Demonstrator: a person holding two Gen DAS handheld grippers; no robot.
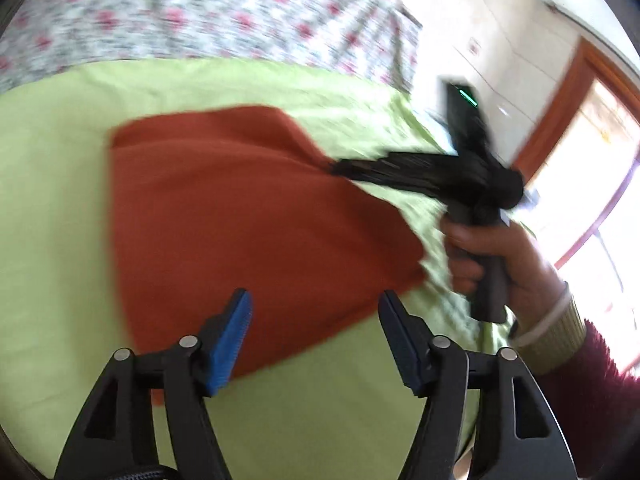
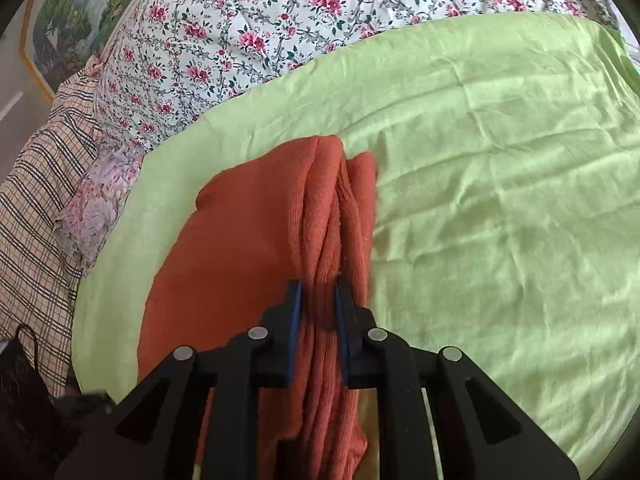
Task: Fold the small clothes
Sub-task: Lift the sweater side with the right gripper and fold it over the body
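Item, nearest: my left gripper (image 1: 314,320), jaws spread wide, holding nothing, poised above the near edge of the rust-orange garment (image 1: 240,216). Item: my right gripper (image 2: 318,300), clamped on a bunched ridge of that garment's right edge. Item: the garment lies on a light green sheet (image 2: 500,200). Farthest: floral bedspread (image 2: 248,40); checked cloth (image 2: 36,208), left.

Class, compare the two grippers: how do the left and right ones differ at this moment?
The left gripper is open and empty; the right gripper is shut on the orange garment. The left hovers over flat cloth; the right pinches bunched folds. Both have blue pads.
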